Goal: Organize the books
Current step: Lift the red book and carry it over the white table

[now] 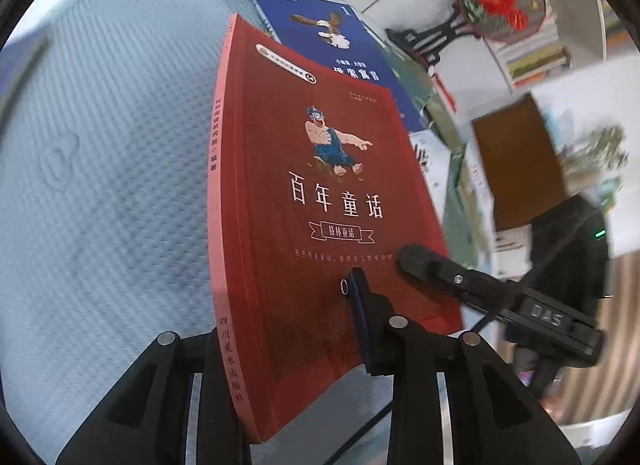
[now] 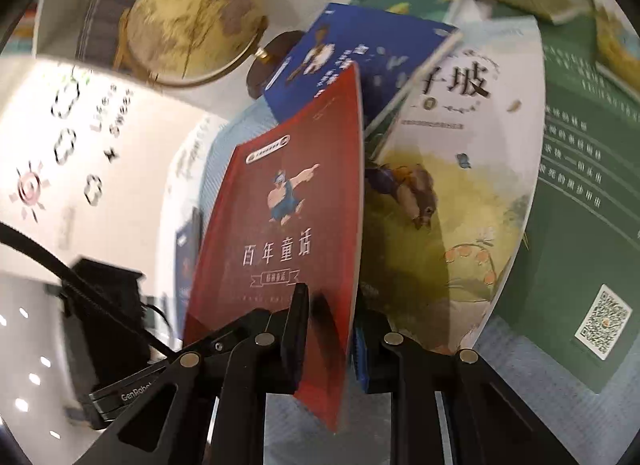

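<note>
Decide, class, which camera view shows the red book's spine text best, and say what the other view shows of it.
The left wrist view: the red book turns its pink spine toward that camera, so the printed column reads clearly. The right wrist view shows the same book's front cover and its page edge, but the spine faces away and is hidden.

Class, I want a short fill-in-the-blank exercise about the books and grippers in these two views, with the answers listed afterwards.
1. Both grippers hold the book whose cover is ____.
2. Just behind it lies a book with a ____ cover.
3. The round yellowish thing on a stand in the right wrist view is a ____.
4. The right gripper is ____ on the held book's edge.

Answers: red; blue; globe; shut
</note>
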